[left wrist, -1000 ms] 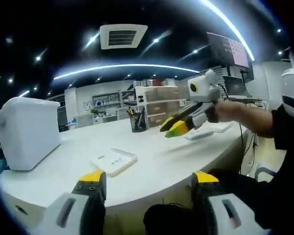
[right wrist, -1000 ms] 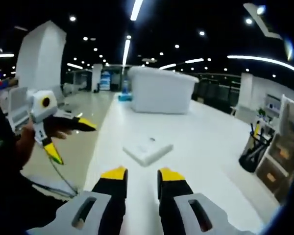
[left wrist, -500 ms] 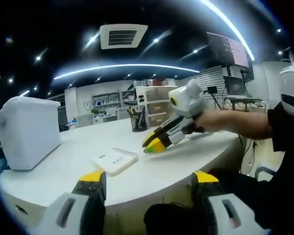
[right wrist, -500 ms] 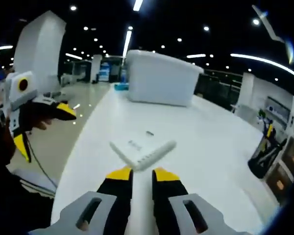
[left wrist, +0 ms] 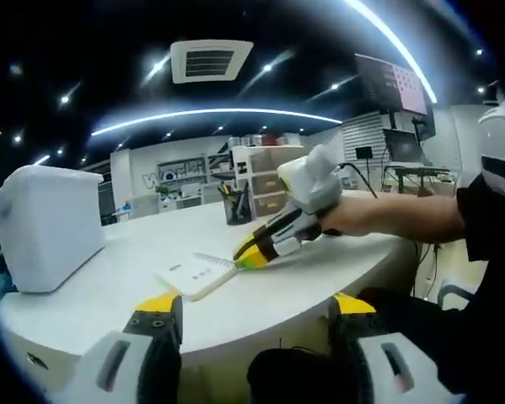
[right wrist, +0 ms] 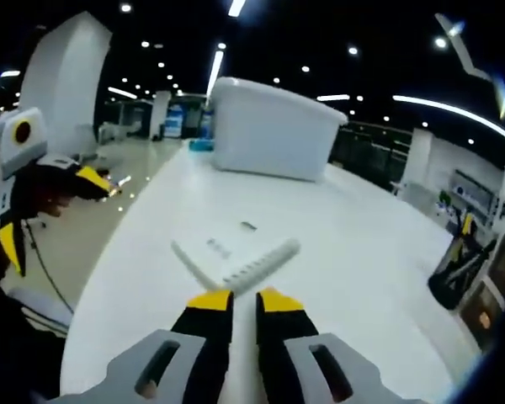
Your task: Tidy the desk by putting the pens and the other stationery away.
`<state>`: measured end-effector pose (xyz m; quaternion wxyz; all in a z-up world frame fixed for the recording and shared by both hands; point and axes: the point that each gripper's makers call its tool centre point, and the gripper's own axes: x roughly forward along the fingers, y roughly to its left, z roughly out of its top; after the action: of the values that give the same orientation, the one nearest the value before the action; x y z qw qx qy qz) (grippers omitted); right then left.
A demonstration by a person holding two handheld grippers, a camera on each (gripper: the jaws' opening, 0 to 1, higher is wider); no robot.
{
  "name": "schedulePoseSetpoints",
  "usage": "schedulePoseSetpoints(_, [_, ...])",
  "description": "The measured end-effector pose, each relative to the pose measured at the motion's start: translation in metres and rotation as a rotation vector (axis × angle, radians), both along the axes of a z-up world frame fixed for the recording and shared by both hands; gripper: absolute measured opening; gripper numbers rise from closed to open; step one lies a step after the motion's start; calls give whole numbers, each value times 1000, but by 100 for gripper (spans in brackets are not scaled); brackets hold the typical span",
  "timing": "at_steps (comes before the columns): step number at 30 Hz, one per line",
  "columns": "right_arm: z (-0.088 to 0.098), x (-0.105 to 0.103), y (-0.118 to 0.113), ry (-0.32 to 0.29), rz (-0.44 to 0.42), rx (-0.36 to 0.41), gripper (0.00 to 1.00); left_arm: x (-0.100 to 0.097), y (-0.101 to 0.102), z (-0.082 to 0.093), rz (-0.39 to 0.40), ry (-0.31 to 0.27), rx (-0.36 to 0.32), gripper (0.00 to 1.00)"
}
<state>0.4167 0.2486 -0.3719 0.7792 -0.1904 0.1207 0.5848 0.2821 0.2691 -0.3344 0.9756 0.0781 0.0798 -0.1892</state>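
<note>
Reaching across the white curved worktop (left wrist: 320,278), the right claw (left wrist: 251,257) has its yellow-tipped jaws drawn narrow, the tips right at the near corner of the small white spiral-bound notepad (left wrist: 196,275). From the right gripper view the same right claw (right wrist: 243,300) shows its two jaws nearly together, only a thin slit between them, with the notepad (right wrist: 236,265) just ahead of the tips; whether they actually pinch its edge cannot be told. The notepad lies flat towards the near edge of the worktop (right wrist: 345,252), its ringed side turned to the right claw.

Down at the bottom of the left gripper view, the left claw (left wrist: 257,310) sits wide, its jaws well apart and holding nothing, hanging off the near edge of the worktop. It turns up at the left of the right gripper view too, the left claw (right wrist: 50,210) off the worktop's edge, spread wide.

Further back, a large white lidded plastic bin (left wrist: 46,225) stands on the far left part of the worktop. A black mesh pen cup (left wrist: 236,206) with pens in it stands near the far edge, well apart from the notepad; it also shows at the worktop's right edge (right wrist: 454,265).
</note>
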Motion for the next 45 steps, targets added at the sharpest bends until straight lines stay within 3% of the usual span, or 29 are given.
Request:
schedulePoseSetpoints(10, [-2,3,5,-37,5,-8,1,0,1,-4,-2,11,-1,70])
schedulePoseSetpoints(17, [4,6,4,6,-32,15,0,1,1,-4,0,12,5,70])
schedulePoseSetpoints(20, [7,4,1,-6,-48,5,0,1,1,-1,4,8,15,70])
schedulePoseSetpoints(33, [35,-10,-10,-51,-50,9,0,12,0,8,41,-20,110,70])
schedulePoseSetpoints(38, [44,-17,-12,-82,-37,3,0,21,-4,15,59,-47,188,70])
schedulePoseSetpoints(42, [50,-24,-14,-109,-28,-9,0,32,-5,18,68,-58,158,70])
schedulePoseSetpoints(45, [53,-26,-16,-112,-25,-9,0,40,0,15,108,-63,226,69])
